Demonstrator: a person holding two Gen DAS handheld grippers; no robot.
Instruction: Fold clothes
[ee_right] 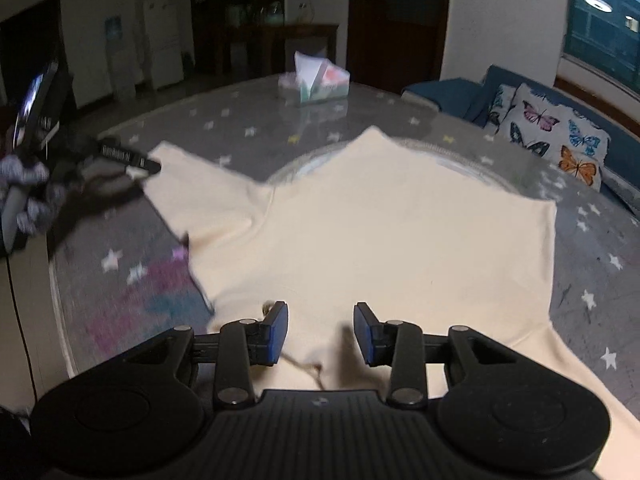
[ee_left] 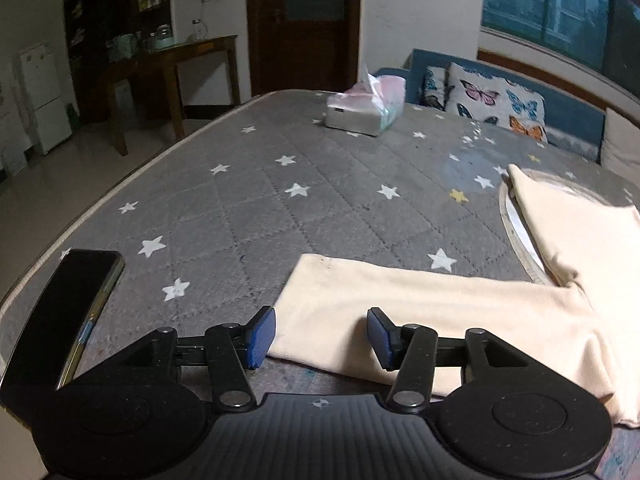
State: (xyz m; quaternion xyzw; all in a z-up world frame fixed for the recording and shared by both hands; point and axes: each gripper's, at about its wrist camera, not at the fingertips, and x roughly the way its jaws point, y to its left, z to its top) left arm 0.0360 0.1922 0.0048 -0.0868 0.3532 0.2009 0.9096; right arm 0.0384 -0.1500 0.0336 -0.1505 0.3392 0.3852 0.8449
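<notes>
A cream long-sleeved garment (ee_right: 392,240) lies spread flat on the grey star-patterned table cover (ee_left: 240,216). In the left wrist view its left sleeve (ee_left: 400,304) stretches across in front of my left gripper (ee_left: 322,334), which is open, its blue pads either side of the sleeve's cuff end. My right gripper (ee_right: 321,332) is open just above the garment's near edge, where a drawstring (ee_right: 308,364) shows. The left gripper also shows in the right wrist view (ee_right: 136,166), at the far sleeve end.
A tissue pack (ee_left: 366,106) sits at the far side of the table. A round glass turntable (ee_left: 520,236) lies under the garment. A phone (ee_left: 68,312) is mounted on the left gripper. A sofa with butterfly cushions (ee_left: 496,100) stands beyond the table's right edge.
</notes>
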